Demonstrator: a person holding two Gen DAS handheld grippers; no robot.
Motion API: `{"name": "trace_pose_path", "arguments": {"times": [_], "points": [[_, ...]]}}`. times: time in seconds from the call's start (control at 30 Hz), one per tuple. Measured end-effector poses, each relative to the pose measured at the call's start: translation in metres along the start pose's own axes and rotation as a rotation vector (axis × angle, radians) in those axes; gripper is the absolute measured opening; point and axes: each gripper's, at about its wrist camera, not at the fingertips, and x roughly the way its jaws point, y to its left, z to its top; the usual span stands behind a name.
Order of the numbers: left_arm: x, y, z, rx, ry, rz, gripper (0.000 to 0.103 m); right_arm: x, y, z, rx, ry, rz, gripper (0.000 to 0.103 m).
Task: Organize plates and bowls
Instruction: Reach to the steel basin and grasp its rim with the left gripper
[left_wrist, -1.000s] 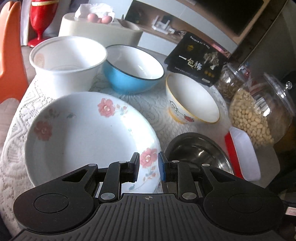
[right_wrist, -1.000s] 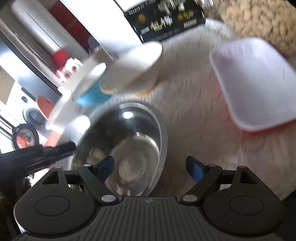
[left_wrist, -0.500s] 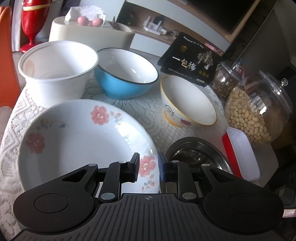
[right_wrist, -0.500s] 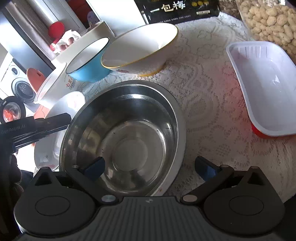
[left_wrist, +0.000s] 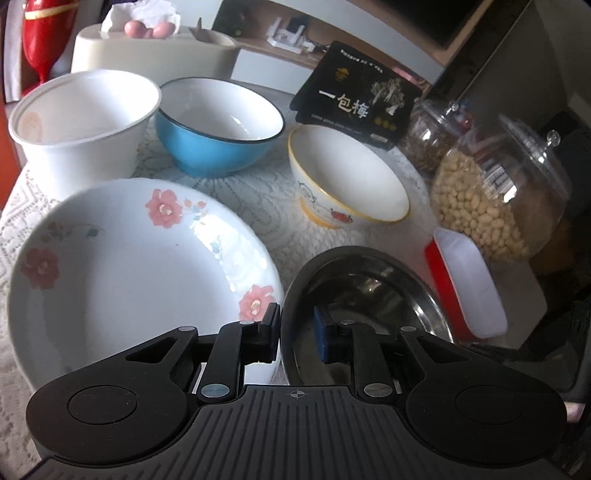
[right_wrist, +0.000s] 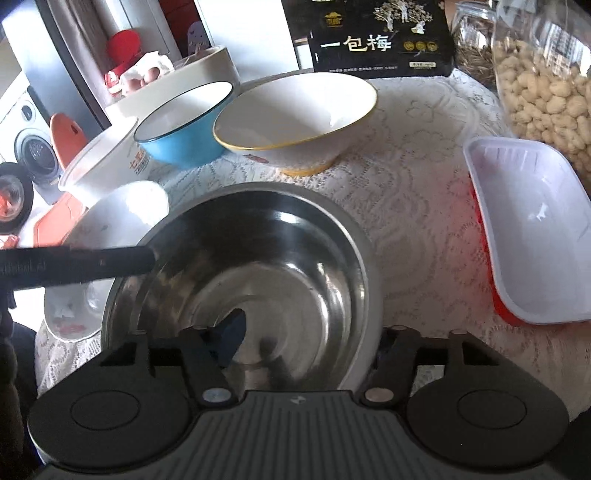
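A steel bowl (left_wrist: 373, 280) (right_wrist: 258, 266) sits at the near edge of the lace-covered table. My left gripper (left_wrist: 295, 332) straddles its left rim, one finger outside and one inside, jaws narrow with a small gap. My right gripper (right_wrist: 306, 332) is open across the bowl's near rim, its left finger inside the bowl and its right finger outside. A floral plate (left_wrist: 129, 266) lies left of the steel bowl. Behind stand a white tub (left_wrist: 85, 122), a blue bowl (left_wrist: 218, 129) and a yellow-rimmed bowl (left_wrist: 351, 181).
A white-and-red tray (right_wrist: 528, 236) lies right of the steel bowl. Jars of nuts (left_wrist: 498, 199) and a black box (left_wrist: 354, 99) stand at the back right. A cream tissue holder (left_wrist: 151, 48) stands behind the bowls.
Both grippers moved in on the steel bowl. The left now straddles its left rim; the right has narrowed and come over its near rim.
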Motion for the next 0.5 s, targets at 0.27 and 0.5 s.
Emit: {"name": "trace_pose_path", "arguments": {"times": [0.27, 0.5], "points": [[-0.002, -0.012, -0.022, -0.044, 0.099, -0.083, 0.022, -0.024, -0.028, -0.012, 0.011, -0.037, -0.025, 0.053], [0.012, -0.021, -0.031, -0.052, 0.132, -0.085, 0.022, -0.021, -0.036, -0.019, 0.045, -0.034, -0.028, 0.054]]}}
